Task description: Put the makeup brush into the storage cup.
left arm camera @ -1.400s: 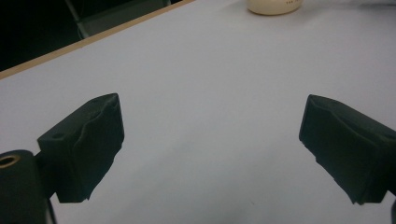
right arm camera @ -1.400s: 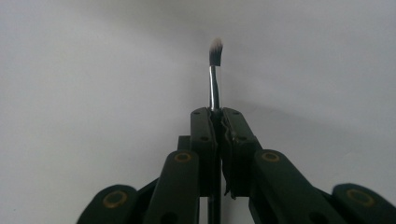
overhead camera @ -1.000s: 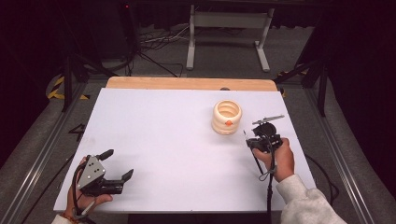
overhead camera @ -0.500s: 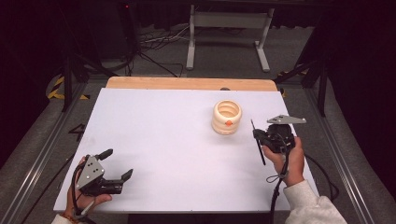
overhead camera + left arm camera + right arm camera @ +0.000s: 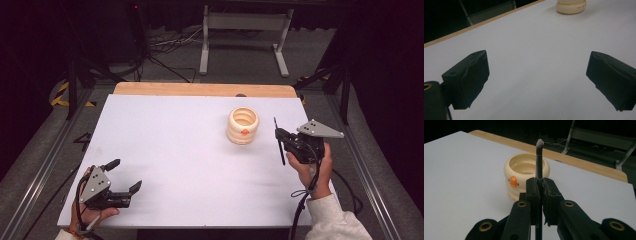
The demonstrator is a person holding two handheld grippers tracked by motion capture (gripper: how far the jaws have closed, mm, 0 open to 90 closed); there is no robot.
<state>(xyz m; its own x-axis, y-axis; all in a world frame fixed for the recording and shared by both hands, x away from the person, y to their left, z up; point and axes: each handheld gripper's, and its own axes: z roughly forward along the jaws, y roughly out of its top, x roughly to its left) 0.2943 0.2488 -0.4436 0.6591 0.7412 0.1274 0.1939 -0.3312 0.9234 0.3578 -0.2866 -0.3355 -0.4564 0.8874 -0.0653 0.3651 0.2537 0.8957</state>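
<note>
A thin black brush [image 5: 539, 160] is standing pinched between the pressed-together jaws of the right gripper [image 5: 540, 185], its pale bristle tip rising above them and its handle running down below. Just beyond it, a cream ridged pot [image 5: 242, 125] with an orange knob is sitting on the white table [image 5: 170, 145]. The left gripper [image 5: 125, 176] is resting at the near left corner, jaws spread wide, holding nothing.

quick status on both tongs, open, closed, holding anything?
Left tongs: open, nothing between them, low over the white table.
Right tongs: closed on a thin black brush, beside the cream pot.
</note>
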